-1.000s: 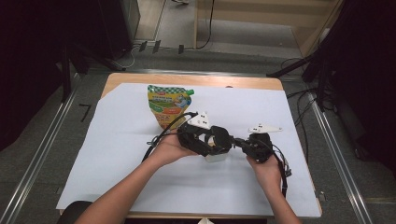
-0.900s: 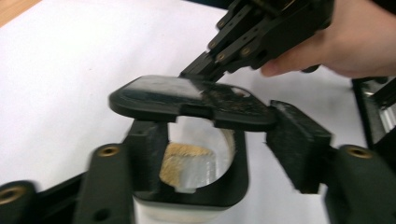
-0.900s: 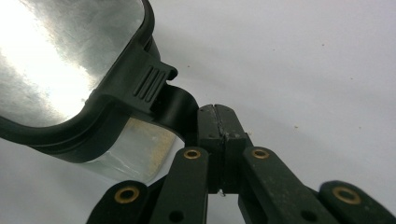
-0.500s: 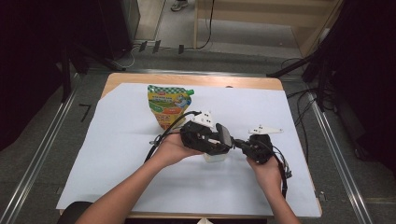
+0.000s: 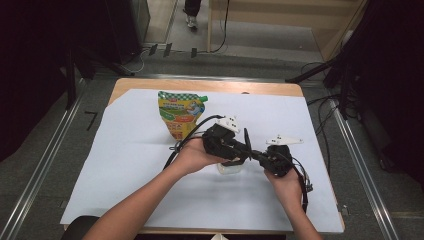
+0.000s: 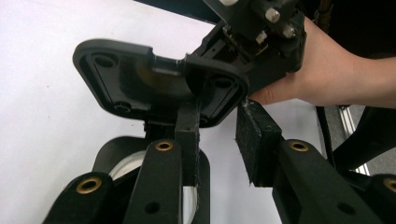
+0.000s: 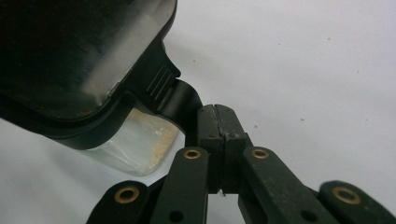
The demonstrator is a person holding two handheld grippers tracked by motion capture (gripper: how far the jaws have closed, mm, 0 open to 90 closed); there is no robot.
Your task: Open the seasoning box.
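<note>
While tilted up over a clear container (image 7: 135,144) at mid-counter (image 5: 125,165), black lid (image 6: 159,81) pinched by its tab in clenched right gripper (image 7: 215,122). Left gripper (image 6: 217,140) released beside lid. Colourful pouch (image 5: 180,112) well behind.

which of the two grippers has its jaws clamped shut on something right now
The right gripper: its black jaws are pressed together on the tab of the black plastic flip lid of the clear container. The left gripper has its jaws apart around nothing.
</note>
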